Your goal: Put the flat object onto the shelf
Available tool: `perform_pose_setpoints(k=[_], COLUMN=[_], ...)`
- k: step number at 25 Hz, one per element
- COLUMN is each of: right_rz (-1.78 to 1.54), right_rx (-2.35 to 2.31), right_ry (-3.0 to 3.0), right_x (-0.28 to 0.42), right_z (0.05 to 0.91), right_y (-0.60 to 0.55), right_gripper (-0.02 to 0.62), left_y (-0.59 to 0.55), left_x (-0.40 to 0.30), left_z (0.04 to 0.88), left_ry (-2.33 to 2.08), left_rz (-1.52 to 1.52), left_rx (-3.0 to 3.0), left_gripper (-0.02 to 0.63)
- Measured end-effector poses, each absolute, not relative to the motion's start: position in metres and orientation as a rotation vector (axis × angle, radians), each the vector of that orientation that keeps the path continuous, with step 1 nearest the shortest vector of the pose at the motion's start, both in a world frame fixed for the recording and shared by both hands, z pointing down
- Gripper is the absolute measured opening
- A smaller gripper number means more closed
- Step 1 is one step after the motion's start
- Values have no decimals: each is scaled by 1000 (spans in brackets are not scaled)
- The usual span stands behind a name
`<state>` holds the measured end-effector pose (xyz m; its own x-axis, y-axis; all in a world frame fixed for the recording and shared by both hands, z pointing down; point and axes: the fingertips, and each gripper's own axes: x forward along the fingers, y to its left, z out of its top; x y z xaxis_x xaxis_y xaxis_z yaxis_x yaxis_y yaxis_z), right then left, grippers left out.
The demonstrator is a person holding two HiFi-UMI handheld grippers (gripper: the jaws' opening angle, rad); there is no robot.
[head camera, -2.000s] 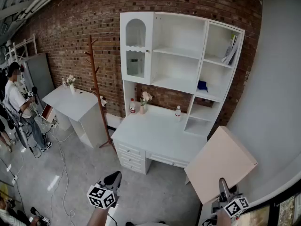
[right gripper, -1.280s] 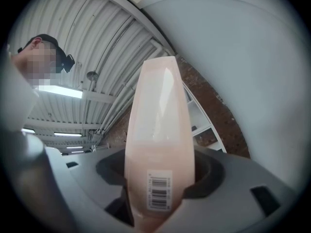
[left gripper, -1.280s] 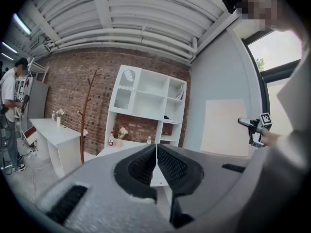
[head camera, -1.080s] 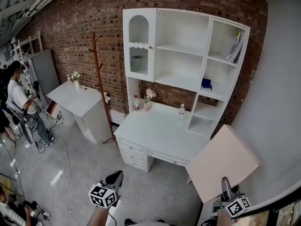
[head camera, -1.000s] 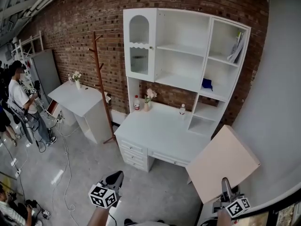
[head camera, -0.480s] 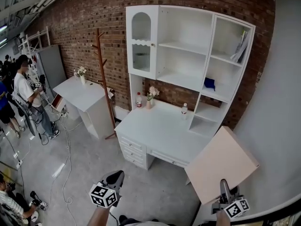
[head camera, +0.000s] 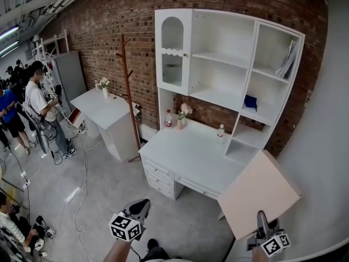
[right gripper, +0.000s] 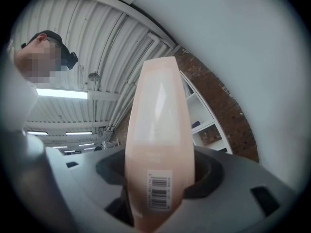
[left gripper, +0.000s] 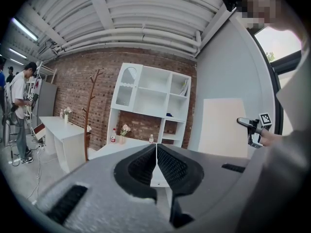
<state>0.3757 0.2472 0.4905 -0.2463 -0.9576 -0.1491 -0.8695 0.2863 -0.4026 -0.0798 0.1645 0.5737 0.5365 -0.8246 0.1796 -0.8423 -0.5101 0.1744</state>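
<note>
The right gripper (head camera: 261, 223) clamps the near edge of the pale pink flat board (head camera: 259, 190) at near right, seemingly stiff and light but tippy; the left gripper (head camera: 138, 207) is closed, empty.

Head view: my right gripper (head camera: 260, 220) is cut by the bottom edge | pink board (head camera: 260, 190) hides the desk's (head camera: 191, 157) near right corner | blue item (head camera: 250, 102) in the shelf unit (head camera: 223, 37) too small to name | Right gripper view: board's lower end runs off-frame
</note>
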Motion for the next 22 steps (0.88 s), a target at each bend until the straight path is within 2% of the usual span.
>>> perform_pose_setpoints(k=[9, 22], right_rz=[-323, -305], right_rx=[-1666, -1738], right_ry=[2186, 2123], right_x=[369, 344], right_z=[492, 487], right_y=[214, 126], right_gripper=[279, 279], left_y=[121, -2], left_x=[-80, -89], left_z=[573, 570], left_ry=[-1368, -1256], left_rz=[107, 117], left_rx=[2565, 2621], left_gripper=[28, 28])
